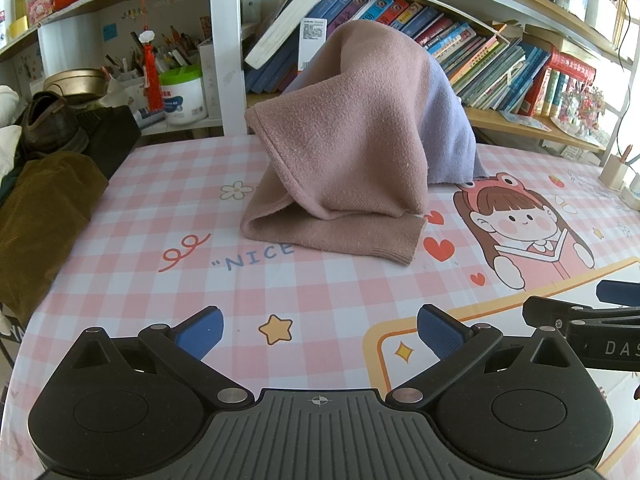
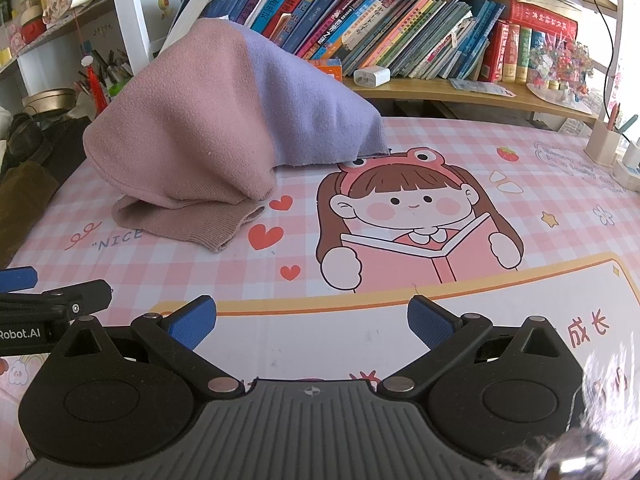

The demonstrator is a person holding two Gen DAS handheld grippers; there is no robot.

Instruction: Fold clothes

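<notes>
A knitted garment (image 1: 352, 128), dusty pink with a lilac part (image 1: 448, 128), is heaped in a tall mound at the back of the table, leaning against the bookshelf. Its ribbed pink hem (image 1: 360, 236) lies flat on the cloth in front. The right wrist view shows the same garment (image 2: 192, 132) at upper left, its lilac part (image 2: 304, 104) on the right side. My left gripper (image 1: 320, 334) is open and empty, well short of the garment. My right gripper (image 2: 312, 324) is open and empty too, beside the left one. The right gripper's fingers (image 1: 560, 316) show at the left view's right edge.
A pink checked tablecloth (image 1: 160, 208) with a cartoon girl (image 2: 416, 216) covers the table. A bookshelf (image 2: 400, 20) full of books stands behind. A brown corduroy cloth (image 1: 40, 216) and a dark shoe (image 1: 48, 124) lie at the left edge. A pen holder (image 2: 604, 144) stands at far right.
</notes>
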